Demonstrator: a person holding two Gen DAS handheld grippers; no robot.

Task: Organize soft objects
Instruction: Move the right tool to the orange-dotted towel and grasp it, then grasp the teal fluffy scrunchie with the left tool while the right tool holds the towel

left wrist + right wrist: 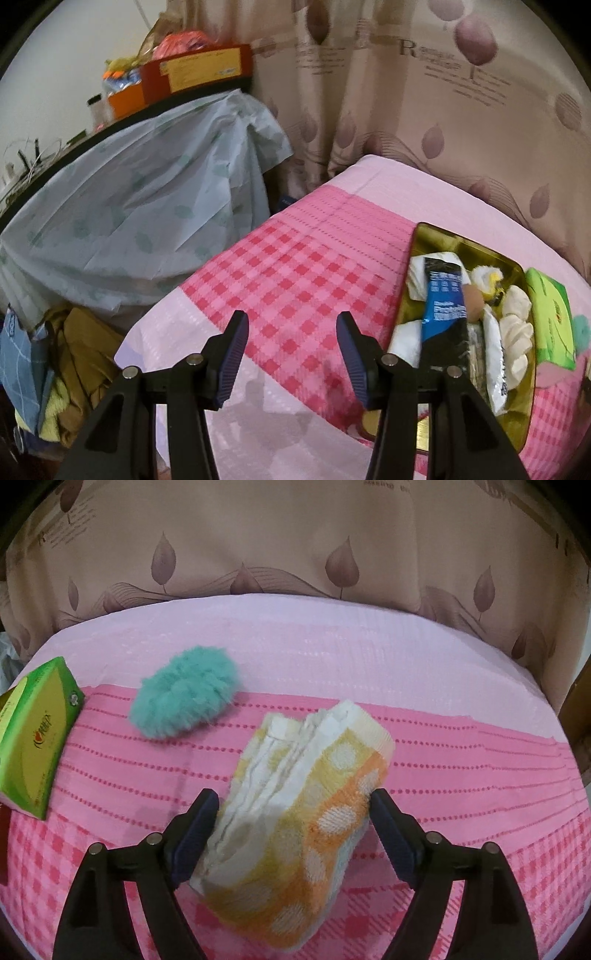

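Task looks partly done, by my reading. A gold tin [413, 251] sits at the right of the left wrist view on the pink checked cloth [295, 266] covering the worktop, and it already holds a jumble of items: white packets, a blue-and-black packet [443, 306], pale round pads [517, 325], something small in white and yellow. Still outside the tin: a green tissue pack [33, 734] lying just beside its far-right edge, a teal fluffy puff [184, 694] farther along the cloth, and a folded towel [295, 830]. Right tool [291, 812]: jaws partly spread with the towel between them; the left finger presses the towel's folded edge, the right finger touches or nearly touches its side, so it reads as a light clamp, though I cannot tell how firm. Whether the towel is lifted or resting on the cloth is unclear. Towel itself is a thick multi-layer fold, yellow and orange with pale dots on the outer face, white layered edges showing on the left, tilted with its far end toward the curtain [295, 554]. Left tool [291, 332]: fingers well apart, holding nothing, over bare cloth left of the tin.
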